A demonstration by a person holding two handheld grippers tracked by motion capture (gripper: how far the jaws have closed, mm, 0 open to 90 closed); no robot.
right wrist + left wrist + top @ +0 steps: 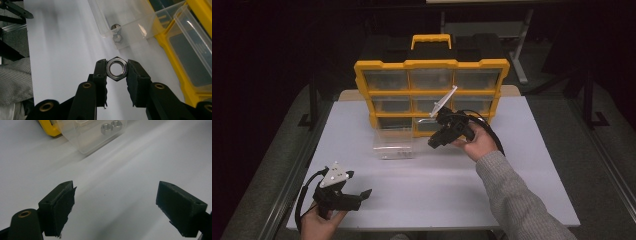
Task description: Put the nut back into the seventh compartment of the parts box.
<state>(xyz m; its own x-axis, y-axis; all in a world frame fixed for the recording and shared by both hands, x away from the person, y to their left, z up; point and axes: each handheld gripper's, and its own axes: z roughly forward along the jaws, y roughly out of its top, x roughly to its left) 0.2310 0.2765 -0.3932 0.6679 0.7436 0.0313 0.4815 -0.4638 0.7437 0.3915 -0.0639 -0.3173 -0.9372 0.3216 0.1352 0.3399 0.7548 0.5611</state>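
Down at the bottom left of the high view, the left gripper (pixel 362 195) sits low over the white table (pixel 512 175), held in a hand at the frame's lower edge, with its grey three-cornered plate facing up. In the left gripper view its jaws are spread wide apart with just bare tabletop between them, so it's holding nothing.

A bit further up, right of centre in the high view, the right gripper (pixel 432 142) is in a hand with a grey knit sleeve (pixel 517 200) coming in from the bottom right. The right gripper view shows it best: the two black jaws are clamped on a shiny steel hex nut (pixel 116 68), one pad on each side and the hole facing the camera, right about the middle of that frame. The nut is up off the table, just short of the clear plastic drawer.

That clear drawer (pixel 394 142) is pulled out and sits on the table left of the right gripper, in front of the organizer. A couple more nuts (pixel 117 32) lie inside it, near its front wall.

Farthest back, in the upper middle of the high view, is the yellow organizer (pixel 432 65) with rows of clear drawers and a yellow carry handle (pixel 431 39) on top.
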